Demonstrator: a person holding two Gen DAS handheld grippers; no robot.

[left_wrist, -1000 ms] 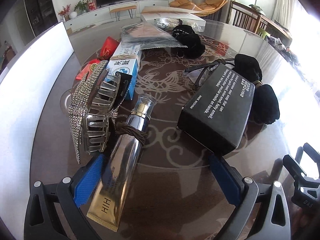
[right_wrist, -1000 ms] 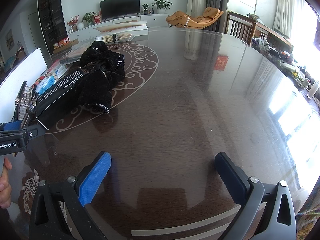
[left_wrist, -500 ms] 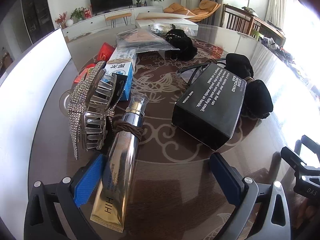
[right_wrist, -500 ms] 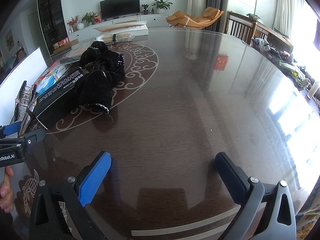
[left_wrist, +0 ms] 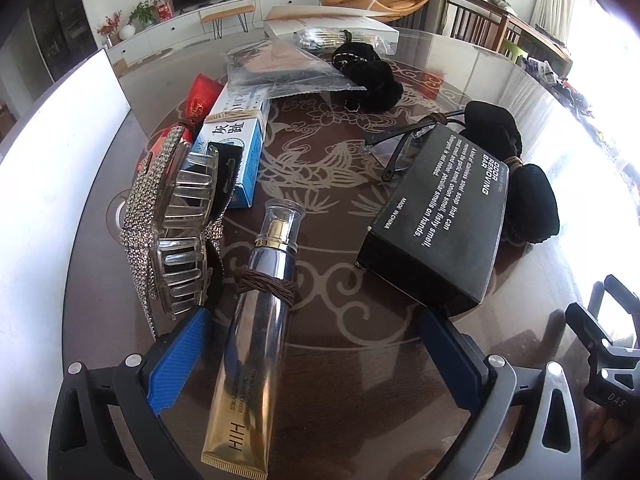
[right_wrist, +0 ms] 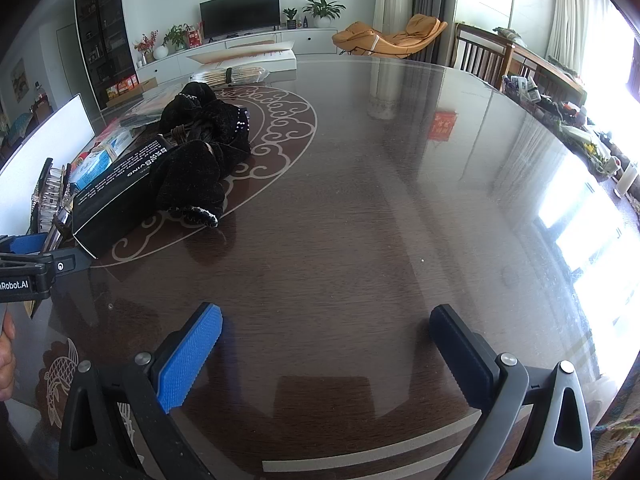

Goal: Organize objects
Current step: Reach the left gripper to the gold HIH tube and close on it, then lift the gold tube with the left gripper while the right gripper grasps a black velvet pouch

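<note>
My left gripper is open, low over the table. A gold and silver tube with a brown hair tie around it lies between its fingers, nearer the left pad. A rhinestone hair claw lies to the left, a black box to the right, with glasses and black scrunchies behind it. A blue and white box lies further back. My right gripper is open and empty over bare table; the black box and black cloth lie to its left.
A white board stands along the left side. A clear plastic bag, red packets and a flat white box lie at the back. The right gripper's view shows a wide glossy tabletop. Chairs stand beyond the far edge.
My left gripper has drawn back and turned slightly, so the tube and black box sit a little further along the fingers. The right gripper has not moved.
</note>
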